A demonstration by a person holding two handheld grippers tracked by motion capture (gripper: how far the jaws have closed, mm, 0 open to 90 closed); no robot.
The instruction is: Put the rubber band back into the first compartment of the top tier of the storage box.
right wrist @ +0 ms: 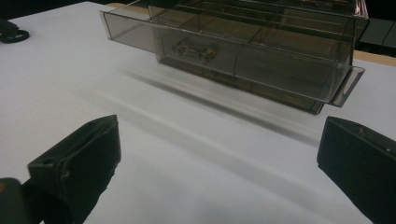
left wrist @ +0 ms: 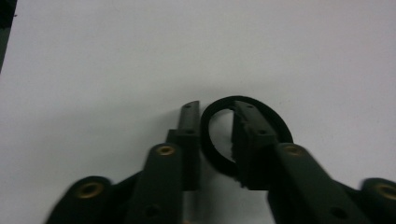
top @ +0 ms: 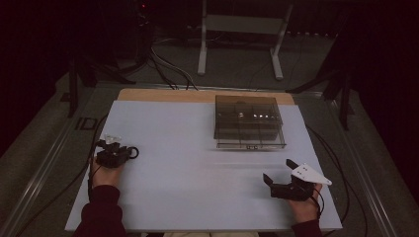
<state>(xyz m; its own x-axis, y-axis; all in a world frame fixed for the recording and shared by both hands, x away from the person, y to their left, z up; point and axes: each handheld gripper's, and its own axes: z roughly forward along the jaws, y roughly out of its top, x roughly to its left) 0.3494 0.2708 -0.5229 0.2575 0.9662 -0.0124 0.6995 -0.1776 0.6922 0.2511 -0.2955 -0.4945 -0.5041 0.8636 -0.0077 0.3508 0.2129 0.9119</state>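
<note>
The black ring (left wrist: 219, 140) lies flat at the table's (top: 188, 163) nine o'clock edge, its oval stretching toward twelve in the left gripper view. The left gripper (left wrist: 215, 112) pinches its rim. The right gripper (right wrist: 219, 154) stands spread at five o'clock. The clear compartment box (top: 249, 123) sits at one o'clock, its drawer (right wrist: 224, 51) pulled out; contents unclear.

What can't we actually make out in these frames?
- Black rubber ring, left gripper view: the right jaw of the left tool covers its far side, so whether the pads press on its band stays unclear.
- Same ring, high view: too small and dark.
- Smoky clear plastic compartment box, high view: contents lost to tint and glare.
- Box, right gripper view: top and right cut off by the frame edge.
</note>
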